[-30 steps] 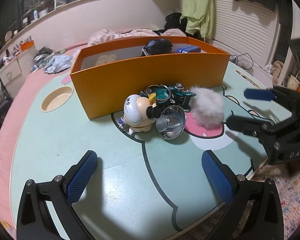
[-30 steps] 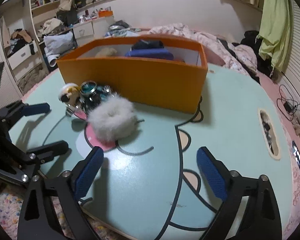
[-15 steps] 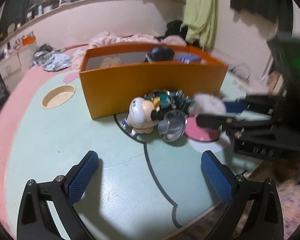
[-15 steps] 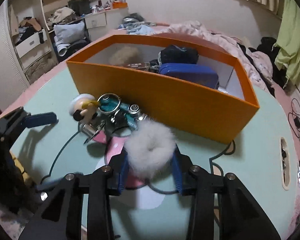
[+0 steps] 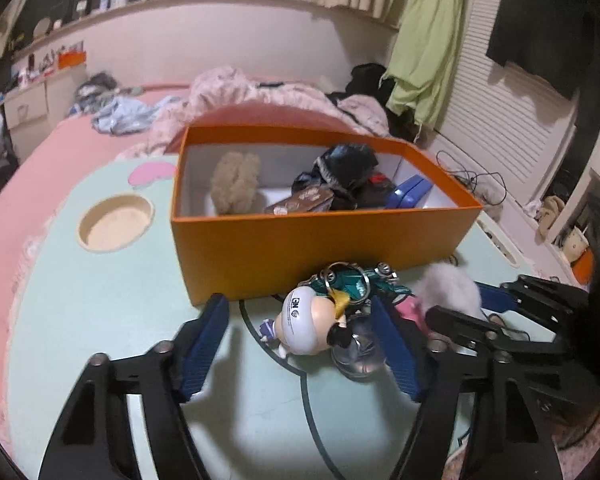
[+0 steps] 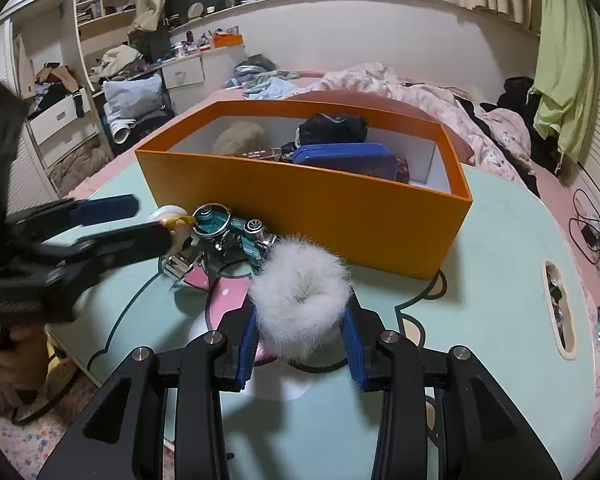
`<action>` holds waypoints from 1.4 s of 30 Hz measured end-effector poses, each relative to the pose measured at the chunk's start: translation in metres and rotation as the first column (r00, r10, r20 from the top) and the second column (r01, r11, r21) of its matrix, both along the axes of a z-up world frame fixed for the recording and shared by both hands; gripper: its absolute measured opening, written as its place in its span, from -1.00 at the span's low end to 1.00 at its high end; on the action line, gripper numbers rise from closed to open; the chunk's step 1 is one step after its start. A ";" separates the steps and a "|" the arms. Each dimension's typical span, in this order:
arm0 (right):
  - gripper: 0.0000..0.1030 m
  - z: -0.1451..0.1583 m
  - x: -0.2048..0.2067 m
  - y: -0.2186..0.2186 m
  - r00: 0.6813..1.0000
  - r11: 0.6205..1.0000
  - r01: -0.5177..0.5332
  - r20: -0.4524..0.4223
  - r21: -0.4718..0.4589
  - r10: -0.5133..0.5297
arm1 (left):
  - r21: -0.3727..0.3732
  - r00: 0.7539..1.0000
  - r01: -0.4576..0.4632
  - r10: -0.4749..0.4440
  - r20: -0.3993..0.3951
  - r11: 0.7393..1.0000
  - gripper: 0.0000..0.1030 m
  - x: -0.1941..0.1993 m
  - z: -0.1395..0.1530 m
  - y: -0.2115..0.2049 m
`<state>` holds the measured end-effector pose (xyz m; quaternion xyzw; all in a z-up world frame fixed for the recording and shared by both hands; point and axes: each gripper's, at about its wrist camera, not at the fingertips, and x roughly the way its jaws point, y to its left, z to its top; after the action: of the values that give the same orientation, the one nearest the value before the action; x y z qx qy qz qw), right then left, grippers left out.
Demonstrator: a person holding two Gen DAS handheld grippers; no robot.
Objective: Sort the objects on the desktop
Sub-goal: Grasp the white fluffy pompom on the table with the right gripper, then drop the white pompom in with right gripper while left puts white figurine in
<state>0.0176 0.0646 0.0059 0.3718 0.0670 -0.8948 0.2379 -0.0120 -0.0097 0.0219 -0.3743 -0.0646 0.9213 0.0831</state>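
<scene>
An orange box (image 5: 320, 240) (image 6: 300, 200) stands on the mint table and holds a beige fluffy thing (image 5: 236, 182), dark items and a blue case (image 6: 344, 158). My right gripper (image 6: 302, 324) is shut on a white fluffy scrunchie (image 6: 302, 286) (image 5: 448, 286), lifted just above the table in front of the box. My left gripper (image 5: 302, 344) is open, its fingers either side of a round-headed figurine (image 5: 310, 322) that lies by a teal toy car (image 5: 354, 280) (image 6: 236, 224) and a shiny metal cup (image 5: 358, 354).
The table (image 5: 100, 300) has a round cup recess (image 5: 116, 222) at the left and a slot (image 6: 558, 308) at the right. A bed with rumpled bedding (image 6: 400, 84) lies behind the box. A patterned rug (image 6: 28, 444) lies below the table's front edge.
My right gripper closed on the white scrunchie and raised it off the table. My left gripper moved forward and narrowed around the figurine; the box now appears closer and from higher up.
</scene>
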 end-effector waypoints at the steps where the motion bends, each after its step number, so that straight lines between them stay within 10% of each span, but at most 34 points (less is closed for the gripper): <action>1: -0.25 0.000 0.000 0.001 1.000 1.000 0.001 0.001 -0.001 -0.001 | 0.011 1.000 0.001 -0.001 0.023 1.000 -0.04 -0.004 -0.005 0.000; 13: -0.26 0.004 0.000 0.013 0.999 0.999 0.031 -0.017 -0.043 -0.032 | 0.131 0.995 0.000 0.013 -0.100 0.991 -0.15 0.028 0.008 -0.027; 31: -0.25 0.088 -0.056 0.005 0.991 0.989 0.031 -0.125 -0.146 -0.049 | -0.028 0.970 -0.057 0.048 -0.239 0.998 -0.14 -0.045 0.093 -0.015; 38: 0.09 0.071 -0.102 -0.002 0.989 0.987 0.144 -0.032 -0.074 -0.146 | -0.028 0.966 -0.121 0.112 -0.235 0.992 0.71 -0.052 0.076 -0.023; 42: 0.44 0.070 -0.082 0.009 0.985 0.978 0.158 -0.049 -0.139 -0.166 | -0.063 0.961 -0.110 0.090 -0.260 0.992 0.77 -0.026 0.079 -0.025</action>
<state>-0.0643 0.0736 0.0761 0.3321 -0.0171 -0.9245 0.1865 -0.0382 -0.0343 0.1007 -0.2512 -0.0369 0.9668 0.0297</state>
